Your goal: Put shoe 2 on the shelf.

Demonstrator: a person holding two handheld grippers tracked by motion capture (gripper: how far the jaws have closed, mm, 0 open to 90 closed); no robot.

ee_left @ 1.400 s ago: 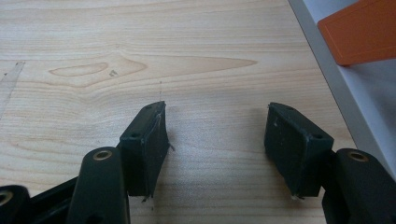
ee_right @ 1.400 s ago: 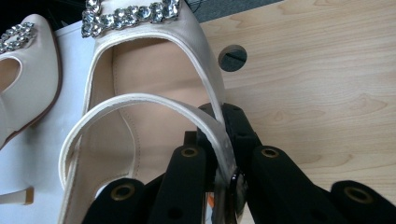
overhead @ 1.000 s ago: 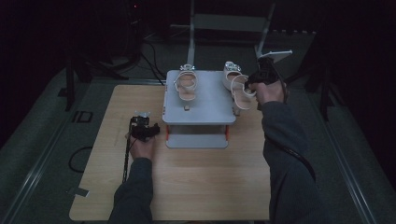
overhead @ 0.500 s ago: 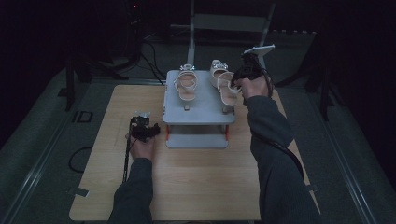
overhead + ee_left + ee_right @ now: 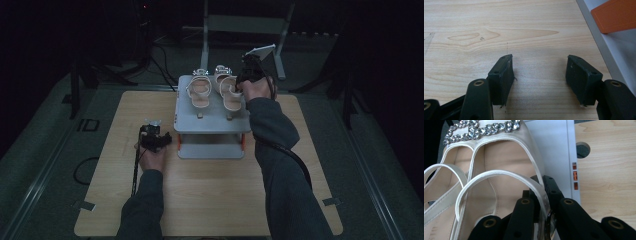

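Right claw [image 5: 541, 202] pinches strap of right sandal [image 5: 231, 94] on grey rack [image 5: 210, 125], beside its mate [image 5: 200, 93]. Left claw [image 5: 540, 77] idle, wide, over counter [image 5: 474, 30]. We judge placing underway; next: align, release.

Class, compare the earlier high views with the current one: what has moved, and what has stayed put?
The right gripper, shut on the strap of the right sandal, has carried it leftward across the grey stand until it sits close beside the left sandal. The grip held throughout. The left gripper stayed open and at rest on the table by the stand; the left sandal and stand did not move.
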